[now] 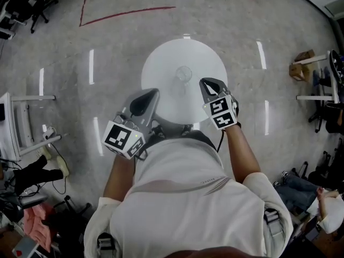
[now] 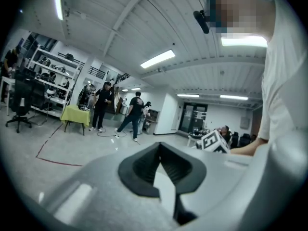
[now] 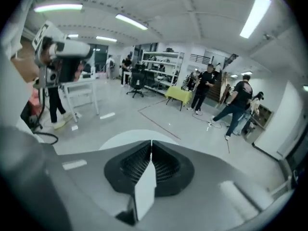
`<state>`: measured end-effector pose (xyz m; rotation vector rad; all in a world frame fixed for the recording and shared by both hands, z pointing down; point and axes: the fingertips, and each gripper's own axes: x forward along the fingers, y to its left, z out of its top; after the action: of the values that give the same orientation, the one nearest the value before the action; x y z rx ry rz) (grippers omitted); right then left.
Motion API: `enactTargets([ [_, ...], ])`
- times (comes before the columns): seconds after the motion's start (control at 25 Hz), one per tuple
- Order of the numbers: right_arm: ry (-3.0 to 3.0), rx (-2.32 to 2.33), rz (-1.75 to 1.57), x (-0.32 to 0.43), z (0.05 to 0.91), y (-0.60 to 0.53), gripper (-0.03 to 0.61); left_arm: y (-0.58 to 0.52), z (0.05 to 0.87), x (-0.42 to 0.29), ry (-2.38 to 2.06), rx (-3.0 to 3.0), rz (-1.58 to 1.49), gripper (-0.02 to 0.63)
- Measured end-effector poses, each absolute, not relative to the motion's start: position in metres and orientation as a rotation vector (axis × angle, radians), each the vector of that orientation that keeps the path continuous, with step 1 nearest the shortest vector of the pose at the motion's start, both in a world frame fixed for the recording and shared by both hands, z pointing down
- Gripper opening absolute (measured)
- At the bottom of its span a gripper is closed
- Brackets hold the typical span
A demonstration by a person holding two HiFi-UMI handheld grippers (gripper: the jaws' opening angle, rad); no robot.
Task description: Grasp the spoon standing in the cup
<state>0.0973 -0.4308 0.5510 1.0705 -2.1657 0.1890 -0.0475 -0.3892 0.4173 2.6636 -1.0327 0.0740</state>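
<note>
**A:** How far along is the grab?

**B:** By my reading it has not begun. In the head view the cup [image 1: 184,74] stands alone near the middle of the round white table [image 1: 161,58], in the upper centre of the frame. Neither tool touches it.

**A:** And the spoon?

**B:** It should be standing in that cup. The cup is small and see-through from up there, though. I can make out a faint shape inside, but I cannot say for sure that it is the spoon.

**A:** Where are the tools?

**B:** The left gripper [image 1: 152,94] hangs at the lower left edge of the table. The right gripper [image 1: 206,83] is over its lower right part. The cup sits between them and a little higher in the frame. The right one is nearer to the cup but clearly apart from it.

**A:** What are the jaws doing?

**B:** Both pairs are pressed together with nothing in them. Each gripper's own view shows its two dark pads meeting at the tips. Both views look out over the room, and the cup appears in neither. The right gripper view shows only a slice of the table top above its jaws.

**A:** So what is left?

**B:** I think all of it. One gripper has to spread its jaws, come down around the spoon's handle above the rim, and close on it without tipping the cup.
</note>
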Motion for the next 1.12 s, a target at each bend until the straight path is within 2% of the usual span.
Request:
enactTargets([
  [0.28,-2.410,1.377,0.287,0.132,0.443,-0.420,0.012,-0.390,0.381,-0.020,-0.959,2.763,0.029,0.002],
  [0.52,-2.530,1.574,0.214,0.165,0.372,-0.405,0.011,-0.388,0.350,-0.002,-0.951,2.823,-0.004,0.002],
  [0.76,-2.611,1.624,0.200,0.174,0.343,-0.394,0.012,-0.384,0.333,0.010,-0.933,2.861,-0.028,0.002],
  [1.12,-2.632,1.588,0.196,0.174,0.343,-0.389,0.012,-0.379,0.329,0.017,-0.934,2.884,-0.041,0.002],
])
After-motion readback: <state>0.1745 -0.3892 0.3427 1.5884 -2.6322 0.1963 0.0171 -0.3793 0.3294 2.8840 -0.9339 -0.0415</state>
